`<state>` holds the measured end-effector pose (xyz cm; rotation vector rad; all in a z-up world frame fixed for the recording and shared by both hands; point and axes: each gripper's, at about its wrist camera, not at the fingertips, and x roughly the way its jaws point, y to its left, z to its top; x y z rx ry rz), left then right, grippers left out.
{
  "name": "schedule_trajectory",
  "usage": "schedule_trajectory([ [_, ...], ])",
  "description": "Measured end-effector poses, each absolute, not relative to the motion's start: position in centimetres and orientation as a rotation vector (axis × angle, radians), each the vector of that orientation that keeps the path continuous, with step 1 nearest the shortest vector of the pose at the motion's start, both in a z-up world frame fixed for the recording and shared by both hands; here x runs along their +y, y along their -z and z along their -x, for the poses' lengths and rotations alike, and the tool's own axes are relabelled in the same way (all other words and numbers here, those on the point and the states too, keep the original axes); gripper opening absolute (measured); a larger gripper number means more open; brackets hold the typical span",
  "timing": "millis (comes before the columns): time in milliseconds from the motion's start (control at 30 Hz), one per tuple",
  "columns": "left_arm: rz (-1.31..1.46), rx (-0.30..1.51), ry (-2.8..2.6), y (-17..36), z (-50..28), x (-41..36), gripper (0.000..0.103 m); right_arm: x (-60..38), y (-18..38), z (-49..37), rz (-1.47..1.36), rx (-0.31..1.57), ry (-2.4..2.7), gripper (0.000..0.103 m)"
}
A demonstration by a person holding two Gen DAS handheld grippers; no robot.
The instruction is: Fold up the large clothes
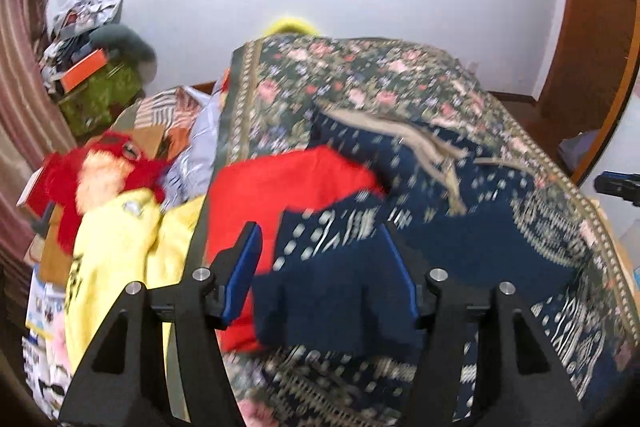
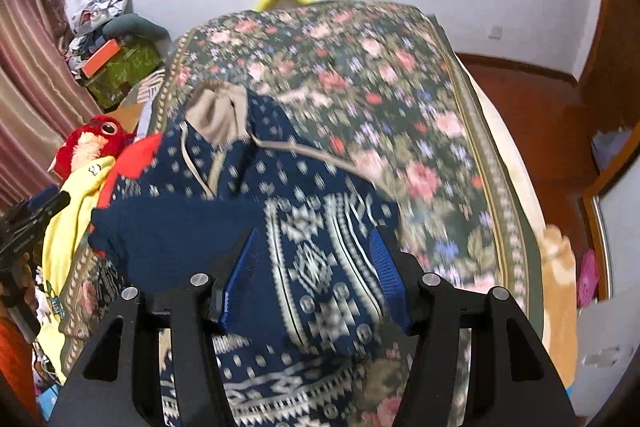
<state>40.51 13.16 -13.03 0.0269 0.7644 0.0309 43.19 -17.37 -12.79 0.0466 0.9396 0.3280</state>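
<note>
Two claws, both spread wide: left claw (image 1: 320, 267) and right claw (image 2: 316, 275) each straddle bunched folds of one navy patterned hoodie (image 2: 256, 187) lying on the floral bedspread (image 2: 400, 87); whether pads touch cloth is unclear. One red garment (image 1: 280, 187) beside it. Writing unreadable, blurred.

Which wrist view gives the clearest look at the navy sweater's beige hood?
The right wrist view: the beige hood lies bunched and unobstructed at the top of the navy sweater. The left wrist view shows it only as a blurred, flattened beige streak.
</note>
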Motion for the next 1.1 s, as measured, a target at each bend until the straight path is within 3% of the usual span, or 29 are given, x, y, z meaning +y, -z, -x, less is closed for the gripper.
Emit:
schedule_trajectory([
  [367, 0.081, 0.842, 0.041, 14.1, -50.2, 12.3, 0.060, -11.6, 13.6, -51.1, -0.035, 0.983, -0.410, 0.053],
  [867, 0.292, 0.979, 0.046, 20.2, -61.5, 13.3, 0.060, -4.8, 21.2, -61.7, 0.045, 1.173, -0.394, 0.053],
  [1100, 0.363, 1.014, 0.008, 23.4, -63.9, 14.0, 0.057, -3.9, 22.3, -62.4, 0.143, 1.087, -0.350, 0.054],
])
